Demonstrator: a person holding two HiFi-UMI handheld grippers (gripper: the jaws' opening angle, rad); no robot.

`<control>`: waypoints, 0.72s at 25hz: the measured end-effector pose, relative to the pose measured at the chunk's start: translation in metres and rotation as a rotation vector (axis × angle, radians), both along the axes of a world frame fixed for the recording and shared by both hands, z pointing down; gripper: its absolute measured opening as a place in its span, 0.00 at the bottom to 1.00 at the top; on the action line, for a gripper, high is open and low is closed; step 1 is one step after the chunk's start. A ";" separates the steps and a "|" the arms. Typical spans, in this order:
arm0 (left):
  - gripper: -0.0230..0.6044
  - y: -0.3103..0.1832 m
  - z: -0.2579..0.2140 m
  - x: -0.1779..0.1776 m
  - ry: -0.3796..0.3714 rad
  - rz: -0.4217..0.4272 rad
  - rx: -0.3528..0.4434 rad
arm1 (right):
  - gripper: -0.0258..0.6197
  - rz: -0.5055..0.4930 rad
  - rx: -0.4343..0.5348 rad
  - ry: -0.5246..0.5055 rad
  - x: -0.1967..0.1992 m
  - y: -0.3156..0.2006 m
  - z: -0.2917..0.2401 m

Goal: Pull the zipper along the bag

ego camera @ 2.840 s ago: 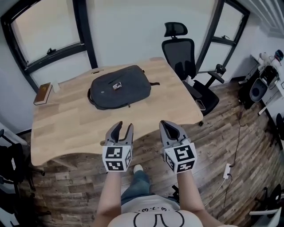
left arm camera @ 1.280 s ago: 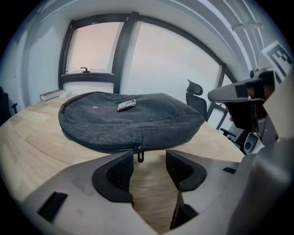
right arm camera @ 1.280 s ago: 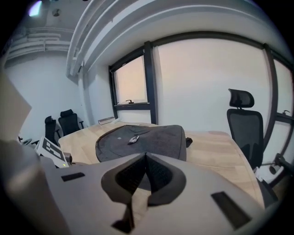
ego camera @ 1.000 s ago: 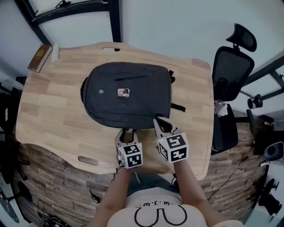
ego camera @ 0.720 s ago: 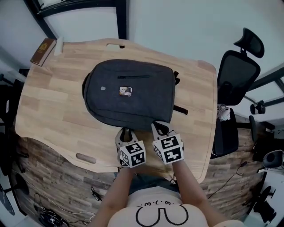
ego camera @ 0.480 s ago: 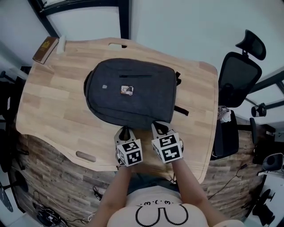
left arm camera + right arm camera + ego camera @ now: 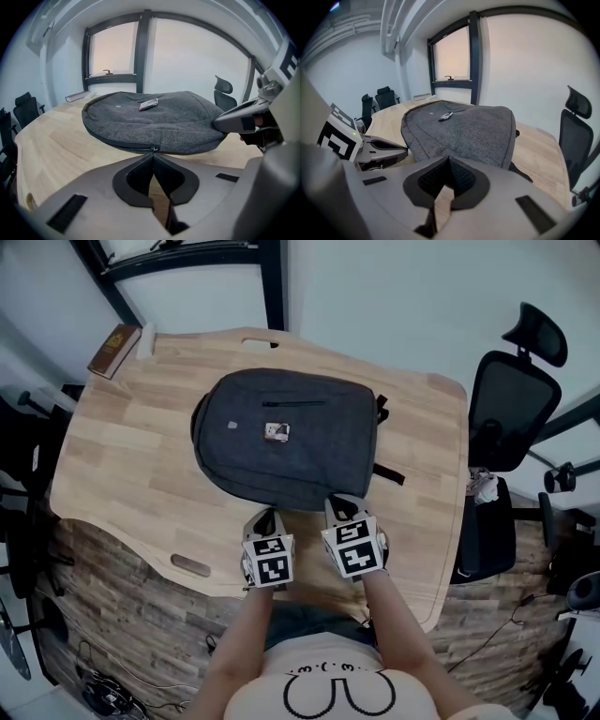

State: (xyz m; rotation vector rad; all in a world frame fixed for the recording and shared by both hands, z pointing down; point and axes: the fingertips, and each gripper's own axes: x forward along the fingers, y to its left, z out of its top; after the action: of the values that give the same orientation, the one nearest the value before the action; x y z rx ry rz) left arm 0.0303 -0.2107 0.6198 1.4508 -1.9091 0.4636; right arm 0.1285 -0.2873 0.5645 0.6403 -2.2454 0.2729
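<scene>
The dark grey fabric backpack (image 7: 291,437) is laid flat in the middle of the light wooden desk (image 7: 122,446), with its lower rim turned toward the desk's near edge. The grasping step is judged to be in hand. The left gripper (image 7: 153,158) is placed at that rim. Its jaws have just been closing and are seen together, with the small metal zipper pull (image 7: 153,149) right at their tips. The pull is apparently pinched there, though its tab is covered by the pads. The right gripper (image 7: 449,161) is fully shut with nothing held. Its tips are set against the backpack's rim nearer the desk's right edge, seemingly as a brace. No travel of the zipper is judged to have been made yet. Next, the pull must be drawn steadily along the curved seam and kept in line with the track, while the backpack is kept from sliding on the desk.
</scene>
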 end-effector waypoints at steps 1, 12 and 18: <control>0.07 0.000 0.000 -0.001 0.003 0.004 0.001 | 0.12 0.000 0.000 0.001 0.000 0.000 0.000; 0.07 0.007 -0.006 -0.017 0.006 0.143 -0.022 | 0.12 0.094 -0.059 0.051 0.002 -0.003 0.001; 0.07 0.013 -0.003 -0.030 -0.011 0.281 -0.023 | 0.12 0.192 -0.062 0.067 0.004 -0.005 0.003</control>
State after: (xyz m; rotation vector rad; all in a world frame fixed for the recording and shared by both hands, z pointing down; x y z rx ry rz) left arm 0.0006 -0.1975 0.6166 1.7128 -1.7080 0.6206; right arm 0.1325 -0.2924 0.5675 0.8212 -2.1057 0.4082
